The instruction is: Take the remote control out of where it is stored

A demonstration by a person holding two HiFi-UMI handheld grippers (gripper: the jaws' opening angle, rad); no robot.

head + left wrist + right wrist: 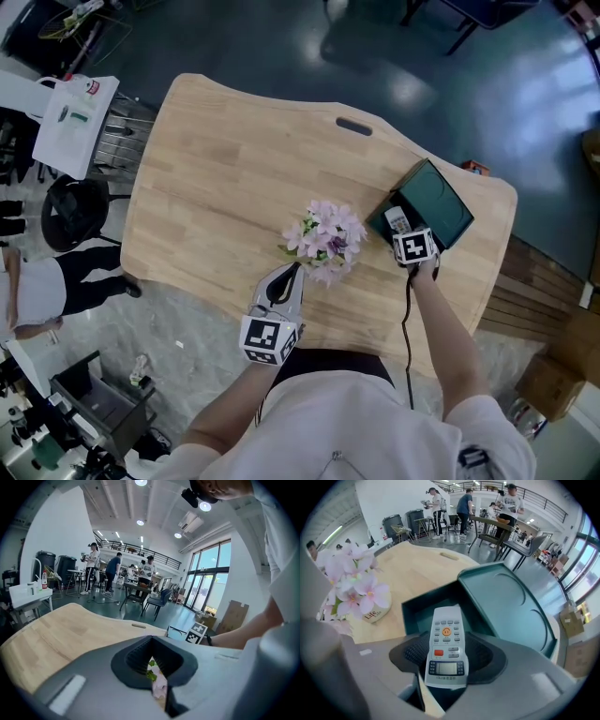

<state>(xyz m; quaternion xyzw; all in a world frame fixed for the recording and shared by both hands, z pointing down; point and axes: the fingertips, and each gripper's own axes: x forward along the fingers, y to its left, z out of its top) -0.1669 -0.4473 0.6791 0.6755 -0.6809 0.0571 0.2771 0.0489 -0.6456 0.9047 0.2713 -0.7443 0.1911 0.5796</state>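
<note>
A white remote control (446,644) with an orange button stands between the jaws of my right gripper (447,654), gripped by its sides over an open dark green box (417,607). The box's lid (511,604) lies folded back to the right. In the head view the remote (397,220) pokes out past the right gripper (405,234) at the box (441,202) near the table's right end. My left gripper (293,272) rests shut near the front edge, pointing at the flowers; its jaws meet with nothing held (157,677).
A small pot of pink flowers (326,239) stands between the two grippers, just left of the box (351,583). The wooden table (216,169) has a handle slot (353,126) at the far edge. Chairs, tables and people fill the room beyond.
</note>
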